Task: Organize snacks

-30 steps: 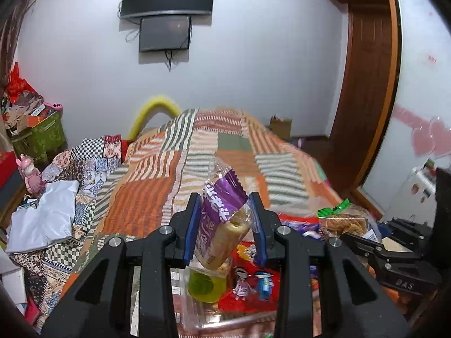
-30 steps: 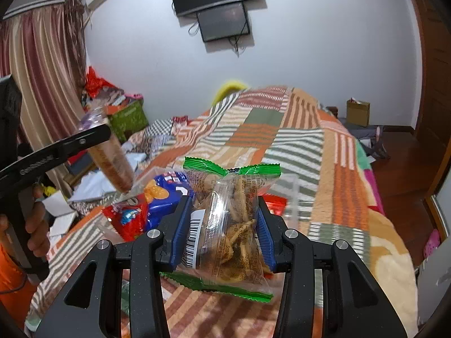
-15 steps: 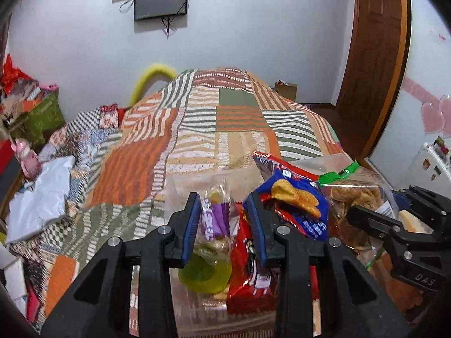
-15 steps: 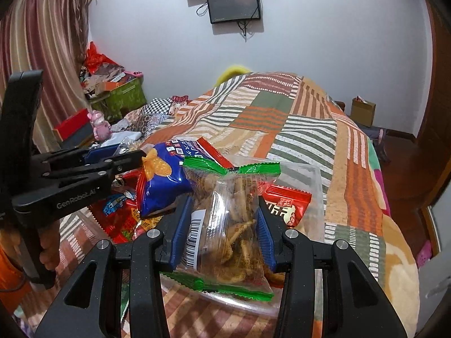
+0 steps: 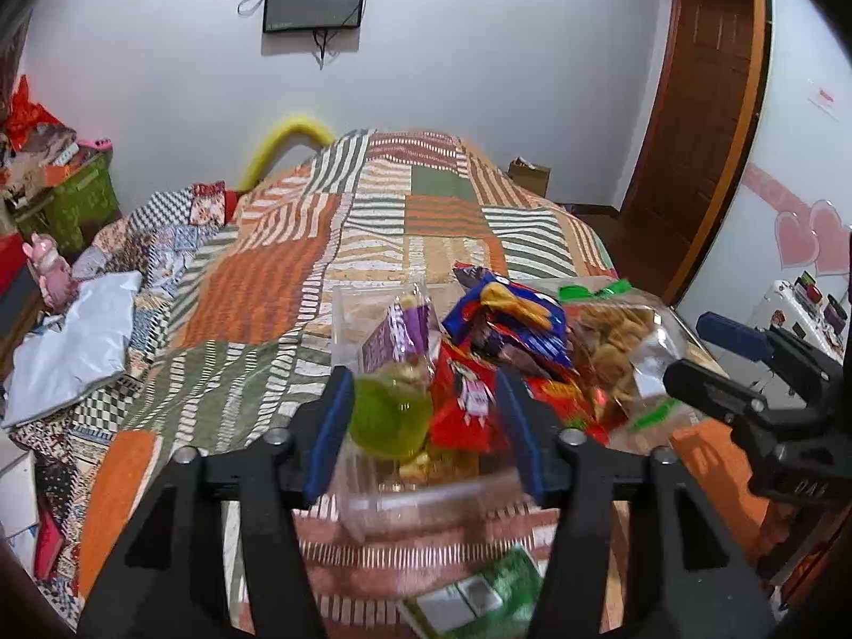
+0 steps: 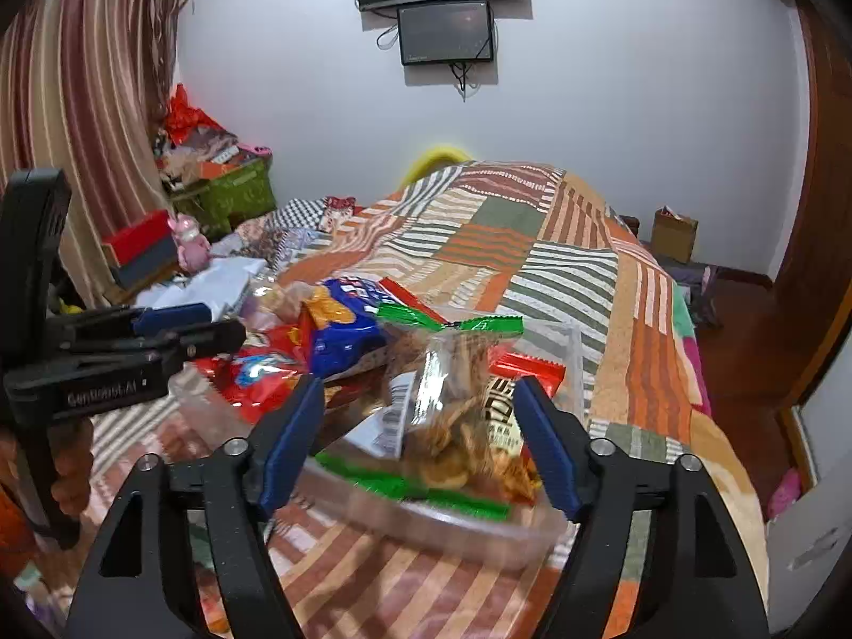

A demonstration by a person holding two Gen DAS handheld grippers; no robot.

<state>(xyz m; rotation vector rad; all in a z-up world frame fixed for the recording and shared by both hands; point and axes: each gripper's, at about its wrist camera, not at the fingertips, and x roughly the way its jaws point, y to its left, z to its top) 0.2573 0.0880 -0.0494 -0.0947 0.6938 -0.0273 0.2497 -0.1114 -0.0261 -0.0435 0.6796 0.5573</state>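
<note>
A clear plastic bin (image 5: 426,506) (image 6: 442,527) on the bed holds several snack packs. My left gripper (image 5: 423,426) is open and empty just behind the bin. The purple-wrapped snack (image 5: 396,335) lies in the bin above a green jelly cup (image 5: 391,415), beside a red pack (image 5: 466,404) and a blue pack (image 5: 511,325). My right gripper (image 6: 418,442) is open. The clear bag of brown crackers with green ends (image 6: 452,415) (image 5: 612,351) rests free between its jaws on the bin's right side.
The bin sits on a striped patchwork quilt (image 5: 373,245). A green and white packet (image 5: 474,596) lies on the quilt in front of the bin. Clothes, a pink toy (image 5: 48,271) and a green crate (image 5: 69,202) crowd the left. A wooden door (image 5: 687,133) stands at the right.
Both grippers came down to the bin and opened. The left let go of the purple snack, the right let go of the cracker bag, and both packs now lie in the bin.
</note>
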